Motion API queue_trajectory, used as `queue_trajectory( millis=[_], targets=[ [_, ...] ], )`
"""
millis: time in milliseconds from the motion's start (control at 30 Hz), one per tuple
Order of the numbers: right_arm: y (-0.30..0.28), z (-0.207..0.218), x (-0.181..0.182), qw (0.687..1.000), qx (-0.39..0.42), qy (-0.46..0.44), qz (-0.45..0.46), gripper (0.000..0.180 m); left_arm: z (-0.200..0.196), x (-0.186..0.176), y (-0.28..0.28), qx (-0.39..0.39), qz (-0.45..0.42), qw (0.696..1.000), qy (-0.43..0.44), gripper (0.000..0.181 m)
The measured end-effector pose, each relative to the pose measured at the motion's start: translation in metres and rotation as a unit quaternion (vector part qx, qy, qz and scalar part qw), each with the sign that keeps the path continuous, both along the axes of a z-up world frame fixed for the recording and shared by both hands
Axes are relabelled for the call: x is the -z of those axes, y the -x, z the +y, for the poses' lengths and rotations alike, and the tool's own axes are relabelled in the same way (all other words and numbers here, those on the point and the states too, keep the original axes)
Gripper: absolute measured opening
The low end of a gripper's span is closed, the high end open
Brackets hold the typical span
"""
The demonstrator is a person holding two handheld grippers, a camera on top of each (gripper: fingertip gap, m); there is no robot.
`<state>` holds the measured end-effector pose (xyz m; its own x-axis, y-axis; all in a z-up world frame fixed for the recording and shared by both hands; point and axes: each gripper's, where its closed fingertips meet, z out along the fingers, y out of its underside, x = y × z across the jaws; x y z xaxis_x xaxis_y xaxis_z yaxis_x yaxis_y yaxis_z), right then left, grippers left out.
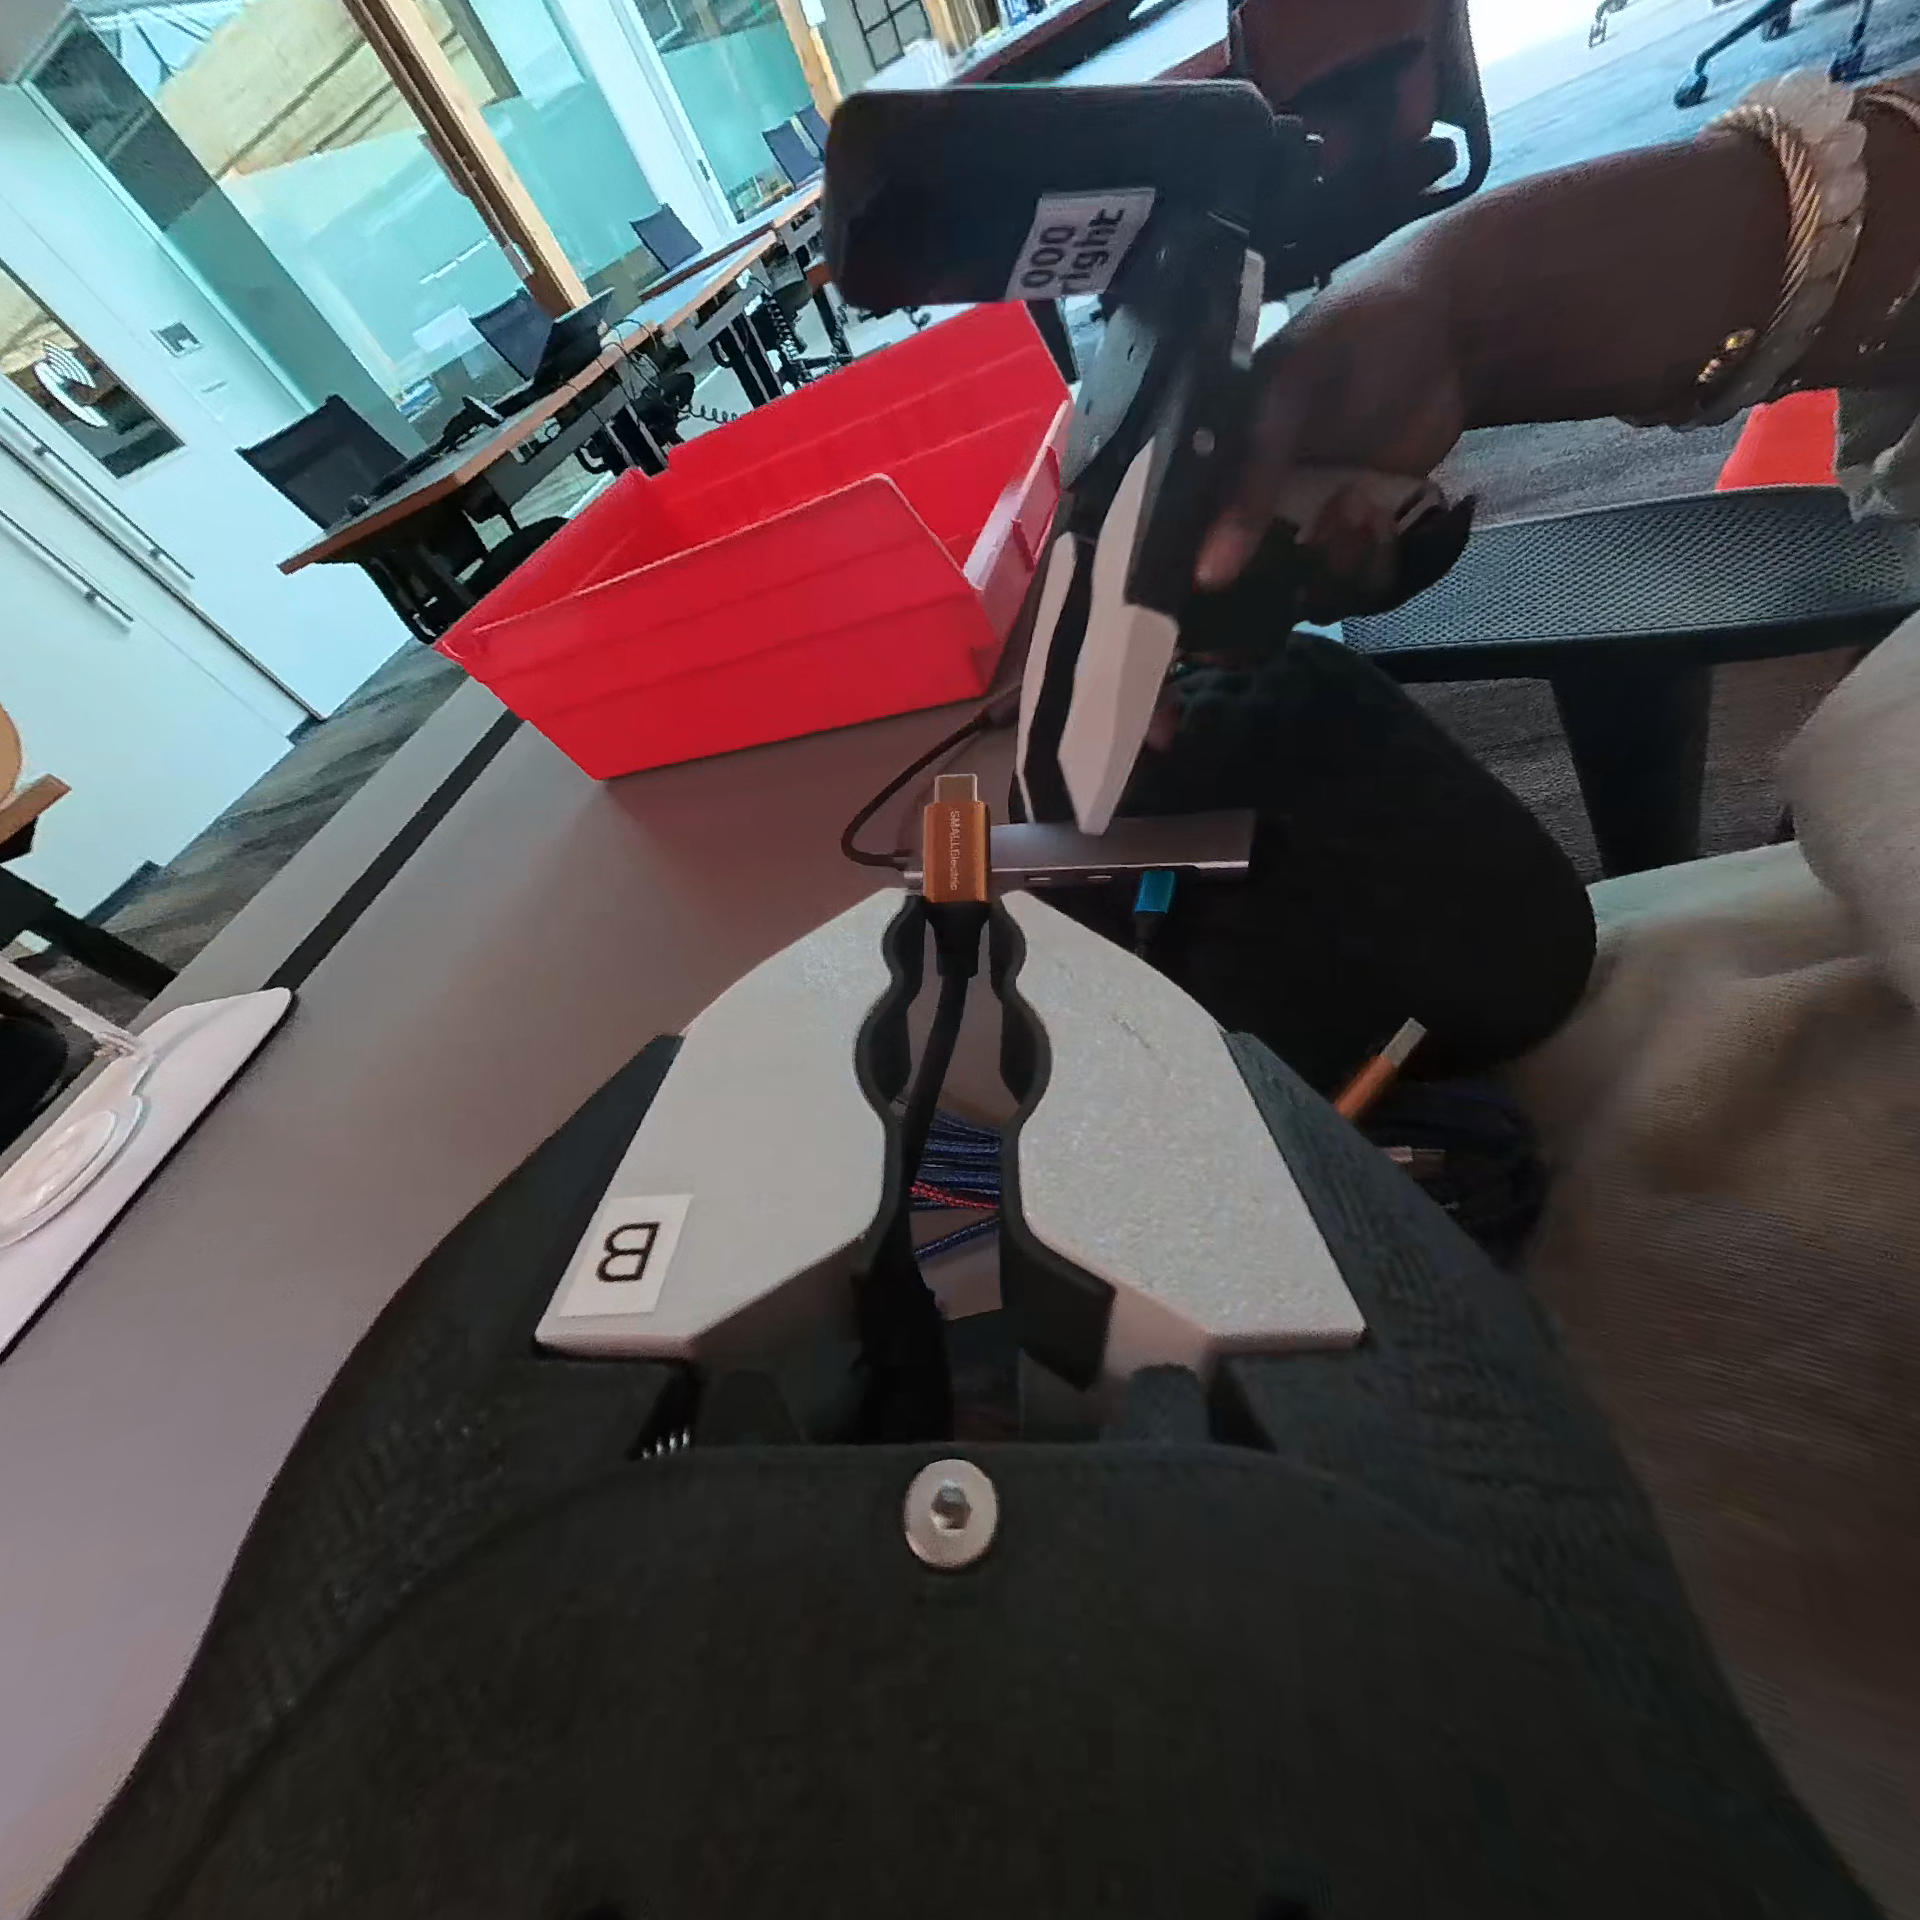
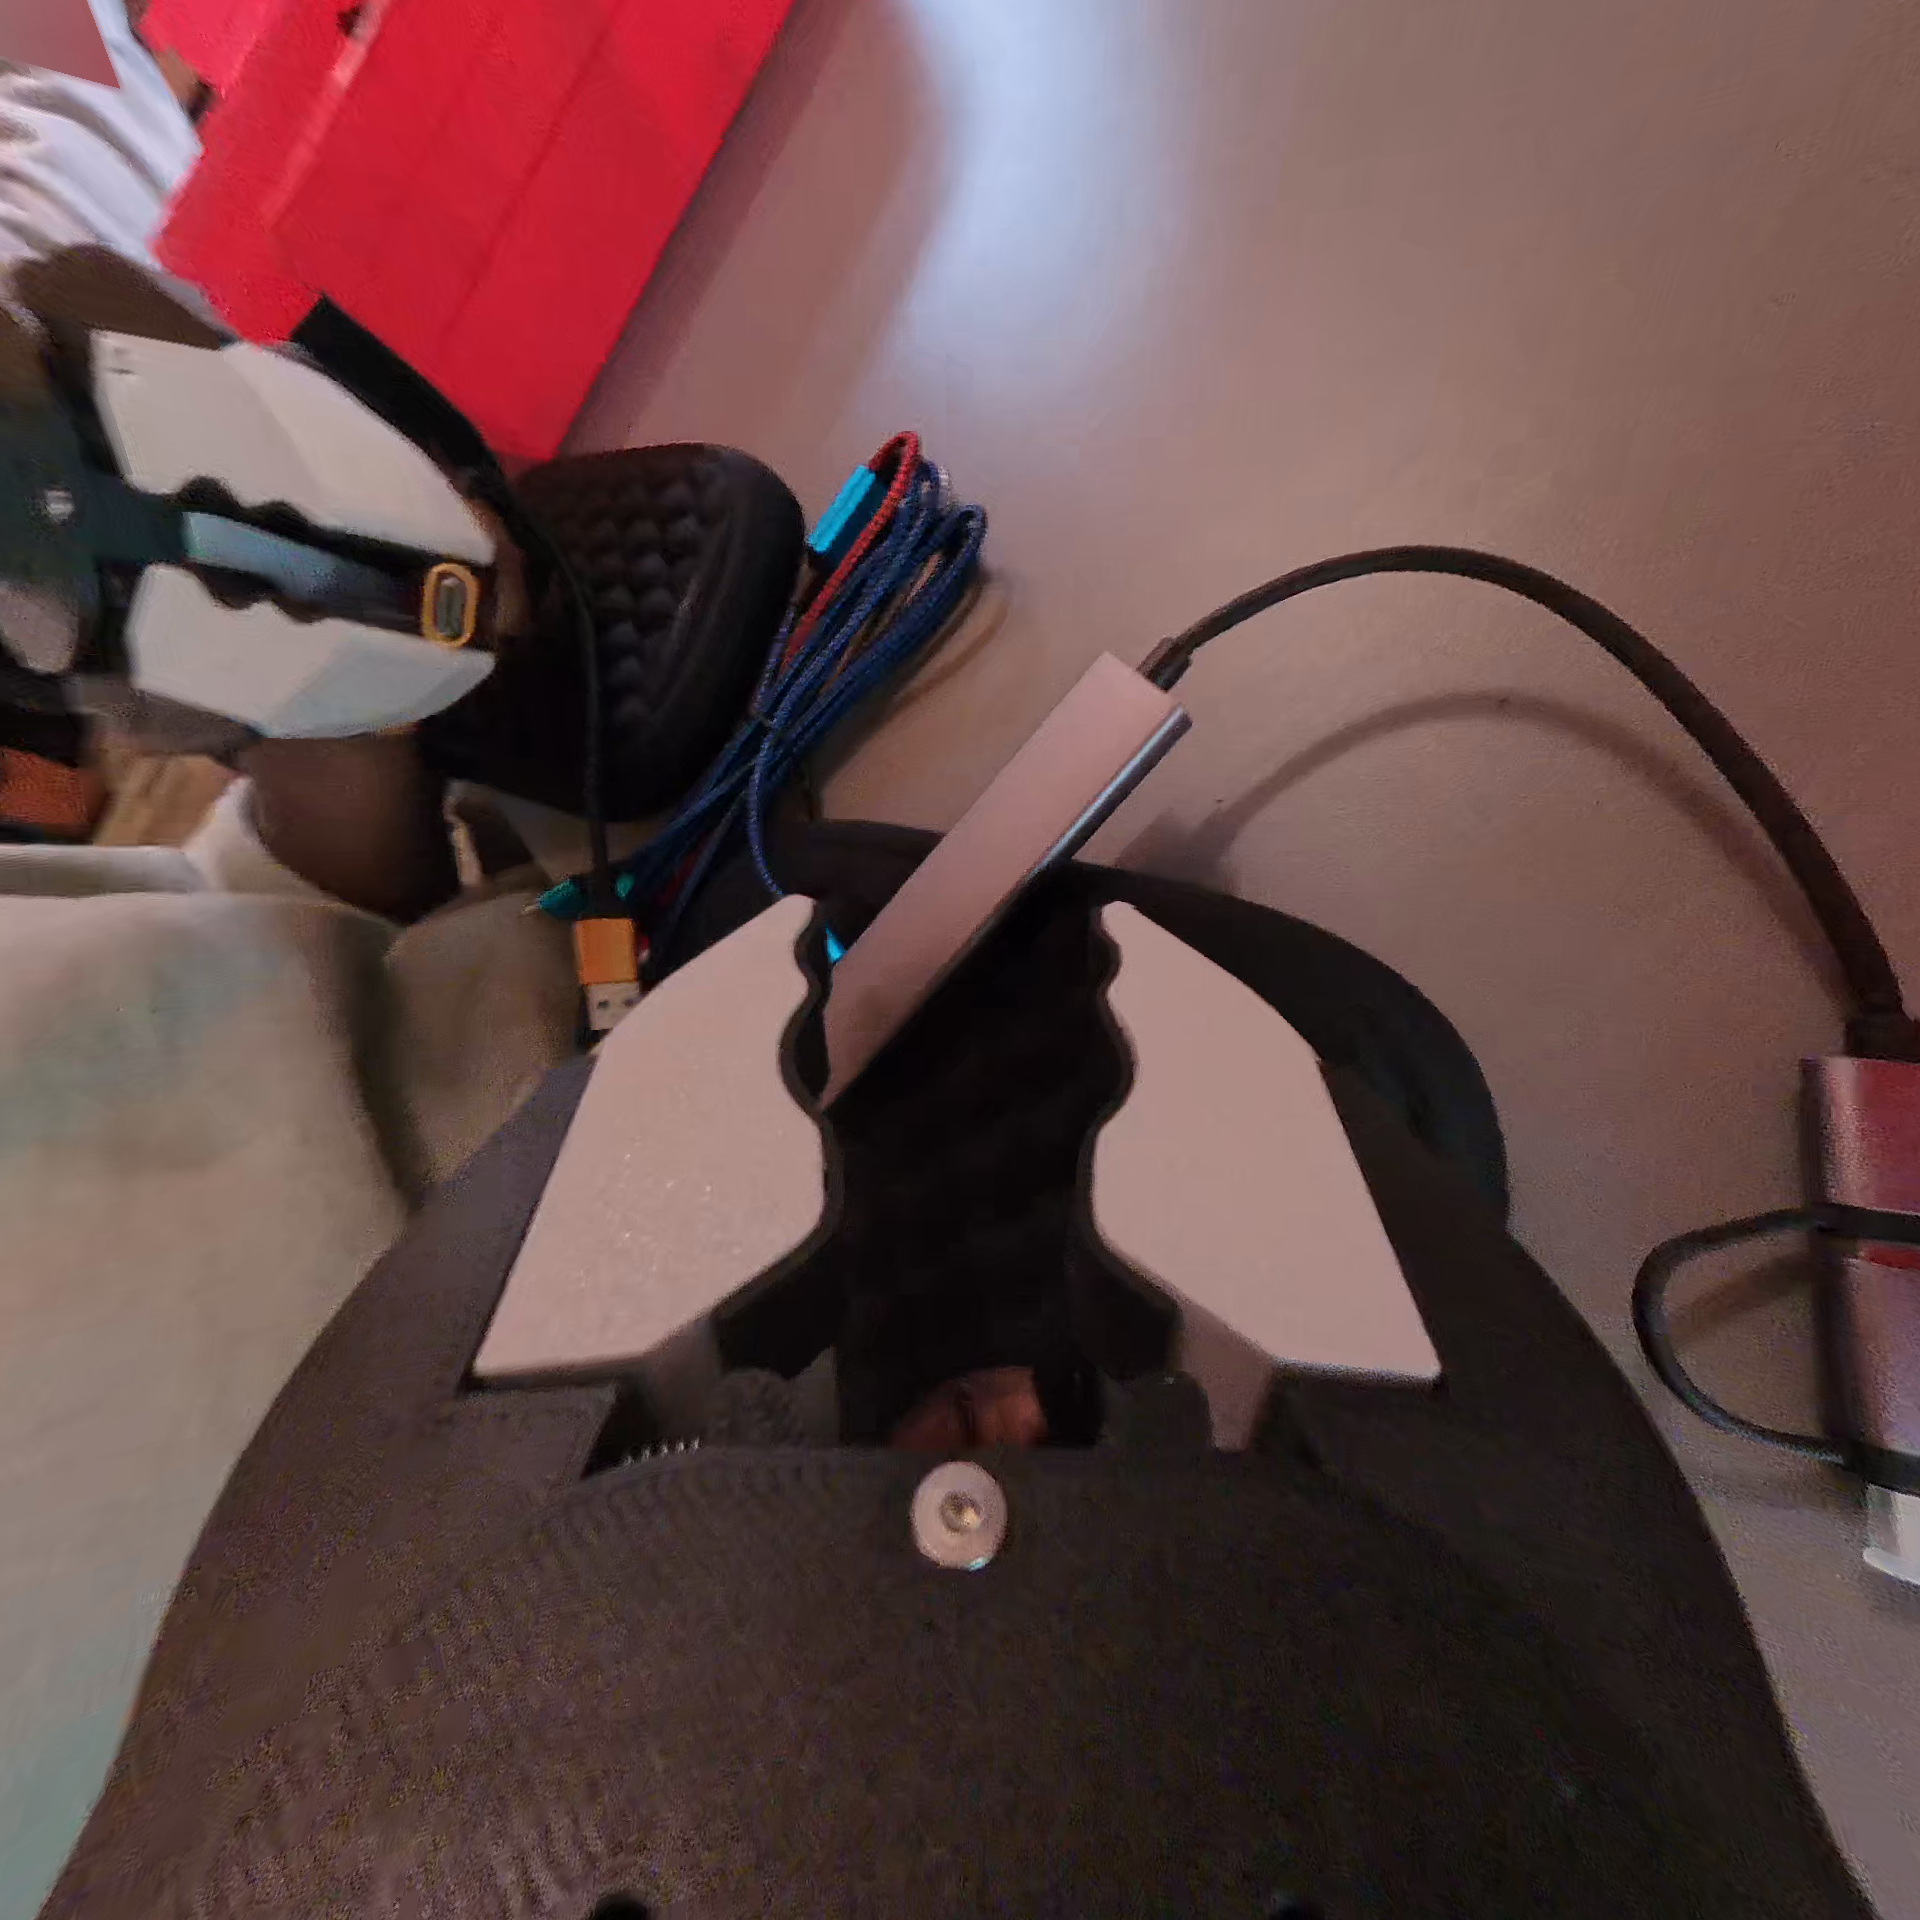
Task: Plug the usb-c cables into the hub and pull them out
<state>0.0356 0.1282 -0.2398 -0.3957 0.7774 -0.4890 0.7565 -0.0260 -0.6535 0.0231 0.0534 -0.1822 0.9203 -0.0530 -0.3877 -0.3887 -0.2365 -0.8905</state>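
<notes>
Left gripper [image 1: 956, 914] jaws clamp orange usb-c plug [image 1: 954, 844] short of hub [image 1: 1127, 847].

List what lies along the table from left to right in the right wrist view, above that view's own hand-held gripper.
Left hand-held gripper shut on the orange USB-C plug → black textured case → blue braided cable bundle → grey hub → hub's black cord.
</notes>
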Motion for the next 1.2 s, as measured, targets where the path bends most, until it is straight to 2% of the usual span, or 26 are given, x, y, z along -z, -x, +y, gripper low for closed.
queue_trajectory(
  millis=[67, 167, 300, 533, 600, 700, 800, 933, 1033, 1200],
  targets=[
    [0.005, -0.001, 0.006, 0.999, 0.004, -0.043, 0.002, 0.037, 0.0, 0.001, 0.0, 0.0, 0.004, 1.0, 0.001, 0.012],
    [0.005, -0.006, 0.01, 0.996, -0.011, -0.091, -0.004, 0.045, 0.0, 0.0, -0.001, 0.004, -0.007, 1.0, -0.004, 0.012],
    [0.009, -0.006, 0.014, 0.989, -0.007, -0.15, 0.018, 0.039, -0.001, 0.001, 0.001, 0.0, -0.009, 1.0, -0.006, 0.012],
    [0.013, -0.016, -0.007, 0.978, -0.01, -0.14, 0.154, 0.029, 0.007, 0.012, 0.009, -0.042, 0.014, 0.999, 0.026, 0.012],
    [0.01, -0.023, -0.021, 0.977, -0.002, -0.109, 0.182, 0.026, 0.012, 0.018, 0.009, -0.055, 0.035, 0.997, 0.042, 0.012],
    [0.009, -0.03, -0.034, 0.984, 0.023, -0.021, 0.178, 0.021, 0.018, 0.022, 0.007, -0.063, 0.069, 0.994, 0.052, 0.012],
    [0.012, -0.028, -0.034, 0.982, 0.045, -0.016, 0.181, 0.02, 0.019, 0.03, 0.002, -0.052, 0.081, 0.993, 0.075, 0.012],
    [0.011, -0.028, -0.038, 0.984, 0.069, 0.052, 0.157, 0.018, 0.021, 0.032, -0.002, -0.046, 0.077, 0.993, 0.081, 0.012],
    [0.009, -0.028, -0.045, 0.978, 0.081, 0.149, 0.123, 0.01, 0.022, 0.025, -0.003, -0.045, 0.07, 0.995, 0.057, 0.012],
    [0.01, -0.029, -0.042, 0.977, 0.08, 0.164, 0.11, 0.01, 0.023, 0.029, -0.003, -0.047, 0.077, 0.994, 0.063, 0.012]
  ],
)
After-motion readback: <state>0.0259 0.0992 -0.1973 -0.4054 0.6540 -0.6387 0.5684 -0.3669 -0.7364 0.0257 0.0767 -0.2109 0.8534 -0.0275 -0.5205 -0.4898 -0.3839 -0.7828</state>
